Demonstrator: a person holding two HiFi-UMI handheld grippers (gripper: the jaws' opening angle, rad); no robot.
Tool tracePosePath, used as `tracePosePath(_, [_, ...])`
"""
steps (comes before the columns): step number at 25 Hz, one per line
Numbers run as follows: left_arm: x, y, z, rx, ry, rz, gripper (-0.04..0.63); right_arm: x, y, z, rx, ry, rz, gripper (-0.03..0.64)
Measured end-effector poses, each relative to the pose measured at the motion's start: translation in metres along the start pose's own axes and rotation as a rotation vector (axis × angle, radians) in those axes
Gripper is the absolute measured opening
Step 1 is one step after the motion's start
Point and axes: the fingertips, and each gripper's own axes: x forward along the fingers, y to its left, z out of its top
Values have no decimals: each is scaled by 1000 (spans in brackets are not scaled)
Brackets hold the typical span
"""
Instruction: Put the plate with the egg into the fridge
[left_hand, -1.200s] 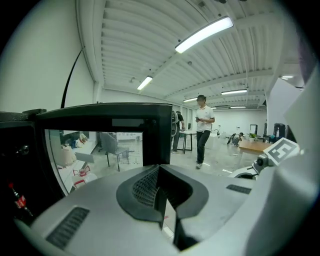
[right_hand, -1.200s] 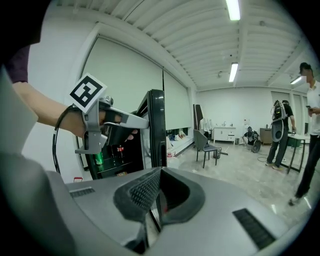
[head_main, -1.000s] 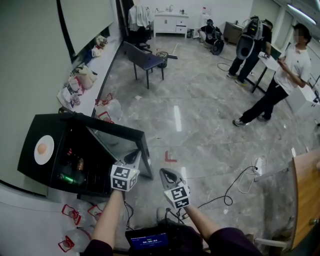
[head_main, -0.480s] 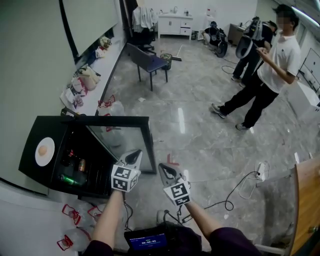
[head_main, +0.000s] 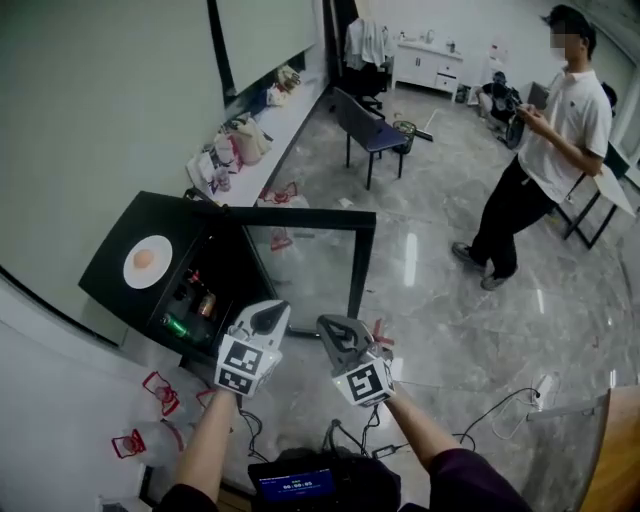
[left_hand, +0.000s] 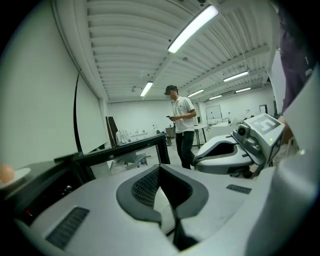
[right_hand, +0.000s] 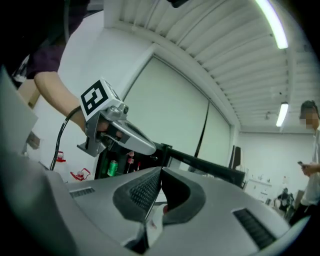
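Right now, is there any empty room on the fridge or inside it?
The black fridge top is bare all around the plate with the egg. Inside, a green can and bottles crowd what shows; the rest is too dark to tell.

Nothing reads clearly. The screen (head_main: 296, 487) at 6 o'clock in the head view shows a row of pale digits, too blurred to make out; the cans (head_main: 205, 303) in the fridge (head_main: 195, 218) bear illegible labels
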Motion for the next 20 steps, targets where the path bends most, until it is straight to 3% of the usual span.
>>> tracePosePath(6, [-79, 63, 1, 157, 101, 90, 9, 63, 59, 63, -215, -104, 143, 9])
tracePosePath(12, [-142, 145, -6, 183, 199, 191, 9, 128, 119, 106, -472, -161, 281, 12])
tracePosePath(15, [-163, 191, -13, 186, 265, 189, 11, 163, 137, 121, -617, -174, 332, 31])
tracePosePath(20, [-183, 260, -44, 185, 444, 182, 16, 198, 156, 136, -801, -204, 394, 58])
